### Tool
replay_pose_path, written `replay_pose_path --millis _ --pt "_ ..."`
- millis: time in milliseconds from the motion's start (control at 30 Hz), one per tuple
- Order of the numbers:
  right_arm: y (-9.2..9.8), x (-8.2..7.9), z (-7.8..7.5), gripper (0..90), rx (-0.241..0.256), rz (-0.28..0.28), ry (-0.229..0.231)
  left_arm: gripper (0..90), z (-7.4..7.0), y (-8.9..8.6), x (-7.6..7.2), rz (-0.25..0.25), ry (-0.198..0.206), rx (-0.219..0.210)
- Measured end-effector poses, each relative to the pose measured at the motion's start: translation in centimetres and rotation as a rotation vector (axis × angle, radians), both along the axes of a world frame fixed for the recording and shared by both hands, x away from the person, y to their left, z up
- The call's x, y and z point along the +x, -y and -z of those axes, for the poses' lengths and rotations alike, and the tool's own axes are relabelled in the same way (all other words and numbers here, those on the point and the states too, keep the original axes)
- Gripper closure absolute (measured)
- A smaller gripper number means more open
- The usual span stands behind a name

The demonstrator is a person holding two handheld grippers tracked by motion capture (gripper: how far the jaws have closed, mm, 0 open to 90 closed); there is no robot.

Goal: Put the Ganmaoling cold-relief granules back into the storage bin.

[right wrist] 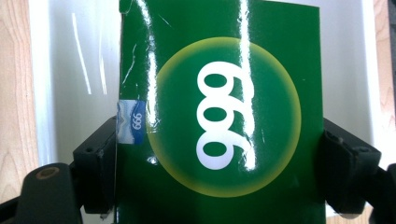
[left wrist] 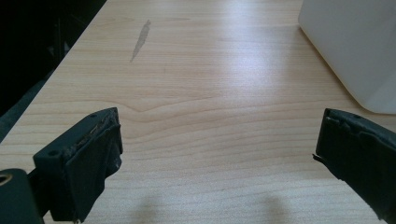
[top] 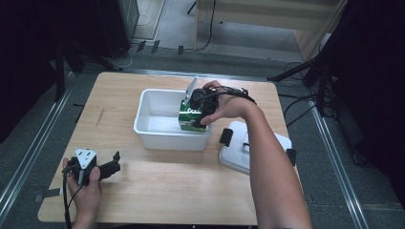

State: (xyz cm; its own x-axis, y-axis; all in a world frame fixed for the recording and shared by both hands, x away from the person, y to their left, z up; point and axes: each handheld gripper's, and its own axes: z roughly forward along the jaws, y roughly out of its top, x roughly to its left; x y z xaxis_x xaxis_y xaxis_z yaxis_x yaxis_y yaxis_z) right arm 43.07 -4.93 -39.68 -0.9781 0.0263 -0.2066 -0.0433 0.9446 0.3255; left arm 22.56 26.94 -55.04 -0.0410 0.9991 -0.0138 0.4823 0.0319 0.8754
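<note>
Wooden table (top: 167, 191) sits on a grey floor, dark gear and cables around the far edge. Next in size: white bin (top: 148, 125) at the table's middle, slightly toward the far side, with its white lid (top: 236, 160) lying flat on the wood just right of it and nearer to me, black latches on the lid's ends.

I have the green box (top: 190, 119) in the right gripper (top: 198, 107). It stands inside the bin at the right end, against the near-right wall, top flap open and tilted up. In the right gripper view the box (right wrist: 219, 116) fills the gap between the jaws, both pads pressed on its side faces (glossy green, yellow circle, white "999" print). Whether the box touches the bin floor, I cannot tell.

My left gripper (top: 107, 164) rests low over the near-left part of the table, well apart from the bin. Jaws spread wide, nothing between them; in the left gripper view bare wood shows between them, bin corner (left wrist: 355, 51) at far right.
</note>
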Motion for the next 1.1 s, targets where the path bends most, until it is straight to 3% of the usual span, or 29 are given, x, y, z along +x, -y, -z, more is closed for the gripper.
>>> replay_pose_path --millis 500,733,1100 --pt "0.1 0.6 2.1 16.2 -0.002 -0.027 -0.003 1.2 0.0 0.0 0.0 0.001 -0.003 0.0" --pt "-0.4 0.9 2.8 15.6 -0.037 0.008 -0.015 1.2 0.0 0.0 0.0 0.0 -0.003 -0.002" --pt "-0.6 1.3 3.8 14.0 -0.055 0.016 -0.024 1.2 0.0 0.0 0.0 0.0 -0.002 -0.005"
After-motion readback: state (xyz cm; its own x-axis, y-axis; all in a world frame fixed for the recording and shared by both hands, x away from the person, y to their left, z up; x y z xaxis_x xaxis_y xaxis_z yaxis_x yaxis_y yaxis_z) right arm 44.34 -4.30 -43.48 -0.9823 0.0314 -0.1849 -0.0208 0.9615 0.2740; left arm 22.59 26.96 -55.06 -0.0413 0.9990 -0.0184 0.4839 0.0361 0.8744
